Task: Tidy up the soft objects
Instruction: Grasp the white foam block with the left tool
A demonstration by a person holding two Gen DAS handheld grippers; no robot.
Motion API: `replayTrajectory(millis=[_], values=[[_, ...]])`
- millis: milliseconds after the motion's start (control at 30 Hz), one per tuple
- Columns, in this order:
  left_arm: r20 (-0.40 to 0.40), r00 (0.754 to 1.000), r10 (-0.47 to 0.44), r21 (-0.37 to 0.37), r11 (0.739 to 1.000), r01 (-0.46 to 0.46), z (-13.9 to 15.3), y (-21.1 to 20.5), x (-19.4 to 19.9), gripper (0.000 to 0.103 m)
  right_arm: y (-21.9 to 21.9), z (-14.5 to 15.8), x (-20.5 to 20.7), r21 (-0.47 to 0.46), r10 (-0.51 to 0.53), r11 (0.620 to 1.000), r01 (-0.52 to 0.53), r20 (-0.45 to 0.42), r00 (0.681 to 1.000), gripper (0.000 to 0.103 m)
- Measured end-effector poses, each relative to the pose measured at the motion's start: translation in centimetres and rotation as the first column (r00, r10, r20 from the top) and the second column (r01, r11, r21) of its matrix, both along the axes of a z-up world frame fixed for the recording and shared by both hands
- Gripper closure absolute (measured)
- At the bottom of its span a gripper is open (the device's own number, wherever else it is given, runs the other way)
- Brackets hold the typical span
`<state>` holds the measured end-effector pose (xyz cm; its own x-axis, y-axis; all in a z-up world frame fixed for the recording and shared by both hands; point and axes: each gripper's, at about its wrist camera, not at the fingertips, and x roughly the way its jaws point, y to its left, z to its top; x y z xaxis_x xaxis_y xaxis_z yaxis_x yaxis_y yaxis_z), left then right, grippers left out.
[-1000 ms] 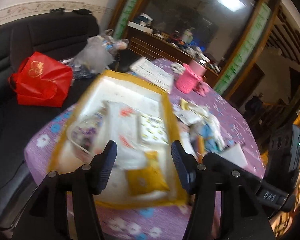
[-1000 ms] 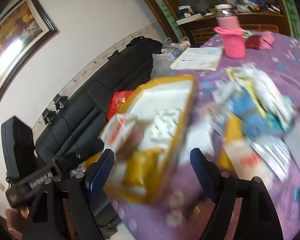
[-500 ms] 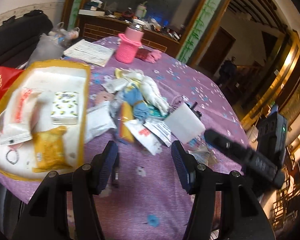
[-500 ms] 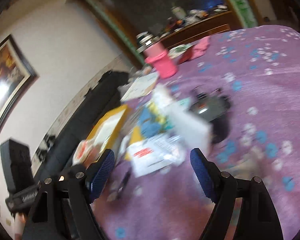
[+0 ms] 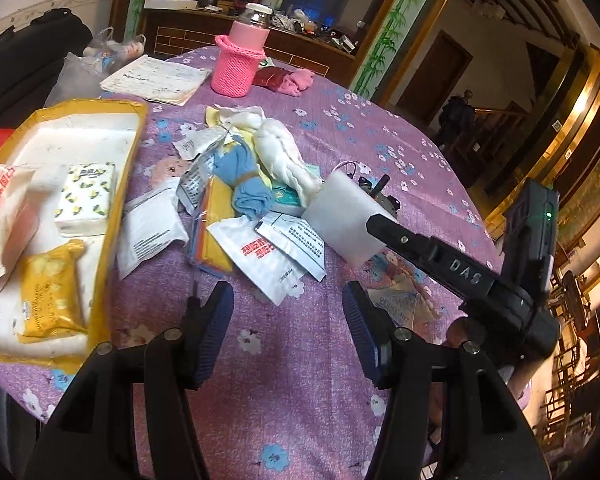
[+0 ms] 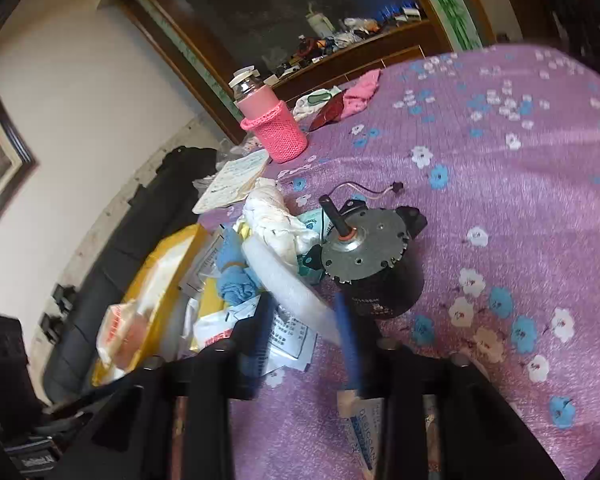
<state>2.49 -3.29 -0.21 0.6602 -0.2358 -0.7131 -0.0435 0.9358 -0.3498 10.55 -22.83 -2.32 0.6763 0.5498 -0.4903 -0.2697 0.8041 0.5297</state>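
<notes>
Soft things lie heaped mid-table: a blue cloth [image 5: 246,184], a twisted white cloth [image 5: 280,148], sachets and a white foam block [image 5: 340,216]. A yellow-rimmed tray [image 5: 136,120] at the left holds a lemon-print tissue pack [image 5: 86,200], a yellow pack [image 5: 52,292] and a white pack. My left gripper [image 5: 286,308] hovers open over bare cloth in front of the heap, nothing between its fingers. In the right wrist view my right gripper [image 6: 306,320] is closing, with the near end of the foam block [image 6: 288,284] between its blurred pads and touching them.
A metal motor [image 6: 368,256] with wires sits just right of the foam block. A pink knitted sleeve with a bottle [image 5: 238,64], a paper pad [image 5: 156,80] and a pink rag stand at the back. A desiccant packet [image 5: 396,308] lies near the front. A black sofa flanks the table's left.
Both grippers swung from over the tray to the right, toward the heap. The right gripper's jaws went from wide open to narrow around the foam block's end. The left gripper's jaws stayed as wide.
</notes>
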Motion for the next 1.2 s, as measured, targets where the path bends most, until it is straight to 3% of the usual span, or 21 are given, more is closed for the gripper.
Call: replayTrajectory(millis=[67, 200, 267, 467, 567, 800, 833, 867, 933, 1033, 1200], values=[[-0.004, 1.0, -0.004, -0.018, 1.0, 0.004, 0.1, -0.1, 0.2, 0.048, 0.5, 0.2, -0.3, -0.013, 0.018, 1.0, -0.018, 0.015, 1.0, 0.08], [-0.008, 1.0, -0.019, -0.054, 0.998, 0.019, 0.4, -0.1, 0.8, 0.048, -0.1, 0.2, -2.1, 0.035, 0.085, 0.996, -0.087, 0.074, 0.994, 0.079], [-0.016, 1.0, -0.011, -0.075, 0.997, 0.01, 0.5, 0.2, 1.5, 0.048, 0.3, -0.3, -2.0, 0.043, 0.126, 0.991, -0.129, 0.063, 0.99, 0.078], [-0.053, 0.998, -0.018, -0.196, 0.981, 0.008, 0.3, 0.8, 4.3, 0.048, 2.2, -0.7, -2.0, -0.038, 0.198, 0.98, -0.196, 0.04, 0.979, 0.078], [-0.055, 0.998, -0.024, -0.181, 0.983, 0.013, 0.6, 0.2, 5.3, 0.048, 3.1, -0.5, -2.2, -0.098, 0.211, 0.974, -0.205, 0.048, 0.976, 0.078], [-0.028, 0.991, -0.128, -0.046, 0.991, 0.127, 1.3, -2.9, 7.0, 0.041, 3.8, 0.1, -2.8, -0.103, 0.242, 0.966, -0.235, 0.062, 0.968, 0.08], [-0.037, 0.991, -0.13, -0.04, 0.991, 0.129, 1.1, -2.8, 7.2, 0.041, 3.5, -0.1, -2.9, -0.079, 0.244, 0.968, -0.239, 0.05, 0.969, 0.074], [-0.041, 0.991, -0.129, -0.045, 0.991, 0.127, 0.9, -2.5, 7.3, 0.041, 3.0, -0.5, -2.9, -0.045, 0.251, 0.967, -0.25, 0.026, 0.968, 0.061], [-0.04, 0.993, -0.11, -0.066, 0.992, 0.107, 0.6, -1.6, 6.9, 0.041, 1.7, -1.5, -3.7, 0.04, 0.265, 0.964, -0.264, -0.012, 0.964, 0.052], [-0.04, 0.995, -0.092, -0.072, 0.993, 0.089, 0.2, -0.5, 6.2, 0.041, -0.1, -2.0, -5.8, 0.084, 0.268, 0.961, -0.265, -0.029, 0.963, 0.052], [-0.078, 0.991, -0.107, -0.112, 0.989, 0.098, -1.0, -0.7, 6.7, 0.041, -4.5, -0.3, -7.6, 0.091, 0.15, 0.985, -0.149, -0.003, 0.989, 0.045]])
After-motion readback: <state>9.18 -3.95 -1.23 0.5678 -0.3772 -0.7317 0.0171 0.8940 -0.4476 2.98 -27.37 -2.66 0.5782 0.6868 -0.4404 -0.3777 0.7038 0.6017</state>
